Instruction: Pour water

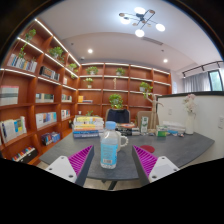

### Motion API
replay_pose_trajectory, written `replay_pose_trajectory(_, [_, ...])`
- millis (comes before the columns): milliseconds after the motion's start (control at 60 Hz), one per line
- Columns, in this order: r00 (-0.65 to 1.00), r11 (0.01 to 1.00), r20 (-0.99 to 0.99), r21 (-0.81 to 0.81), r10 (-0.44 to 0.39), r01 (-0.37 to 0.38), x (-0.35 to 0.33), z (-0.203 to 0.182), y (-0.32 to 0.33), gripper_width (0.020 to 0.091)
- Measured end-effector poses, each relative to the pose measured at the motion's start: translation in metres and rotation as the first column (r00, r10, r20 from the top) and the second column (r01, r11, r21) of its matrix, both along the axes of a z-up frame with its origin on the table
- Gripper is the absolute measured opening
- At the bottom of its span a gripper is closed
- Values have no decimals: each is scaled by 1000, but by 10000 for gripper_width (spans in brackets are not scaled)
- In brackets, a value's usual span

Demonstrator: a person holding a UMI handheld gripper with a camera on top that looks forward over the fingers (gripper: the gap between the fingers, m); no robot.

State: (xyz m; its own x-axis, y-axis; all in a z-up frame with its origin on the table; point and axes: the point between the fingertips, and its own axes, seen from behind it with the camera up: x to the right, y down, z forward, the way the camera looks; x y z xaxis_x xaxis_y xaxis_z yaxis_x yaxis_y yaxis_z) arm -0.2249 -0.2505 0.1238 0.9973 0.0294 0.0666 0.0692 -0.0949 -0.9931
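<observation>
Between the two fingers, just ahead of their tips, stands a clear plastic measuring jug with a handle and pale blue markings (109,147), resting on its own base on the dark grey tabletop (180,150). The gripper (113,159) has its jaws apart, the purple pads (81,158) flanking the jug with a visible gap at either side, so nothing is clamped yet. I cannot tell whether the jug holds water or how much.

Beyond the jug, to the left of the fingers, sits a stack of pale blue and white boxes or books (87,126). Further off, small items crowd the far right part of the table, too small to name. Wooden wall shelves filled with books and green plants (40,85) run round the room behind.

My judgement of the risks: if the jaws close off-centre, one pad would meet the wall first and push the jug sideways or tip it. A smooth clear wall may also slip under a light squeeze once lifted and tilted. No receiving vessel is plainly identifiable, so pouring could spill onto the tabletop.
</observation>
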Motion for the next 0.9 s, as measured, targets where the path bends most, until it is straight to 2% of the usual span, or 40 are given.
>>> replay_pose_trajectory(450, [998,999,-62,-43,2,-5,-13,-42,106,768])
replay_pose_trajectory(500, [998,999,-70,-44,2,-5,-14,-45,114,740])
replay_pose_trajectory(550, [997,999,-74,-41,4,-7,-15,-46,120,671])
replay_pose_trajectory(617, [998,999,-64,-34,-13,11,-13,-47,126,470])
replay_pose_trajectory(750, [999,1000,-53,-27,3,-4,-16,-47,129,348])
replay_pose_trajectory(783, [998,1000,-69,-20,8,-10,-17,-47,128,351])
replay_pose_trajectory(800, [997,1000,-76,-17,9,-11,-17,-47,127,316])
replay_pose_trajectory(900, [997,1000,-76,-11,13,-14,-16,-47,129,317])
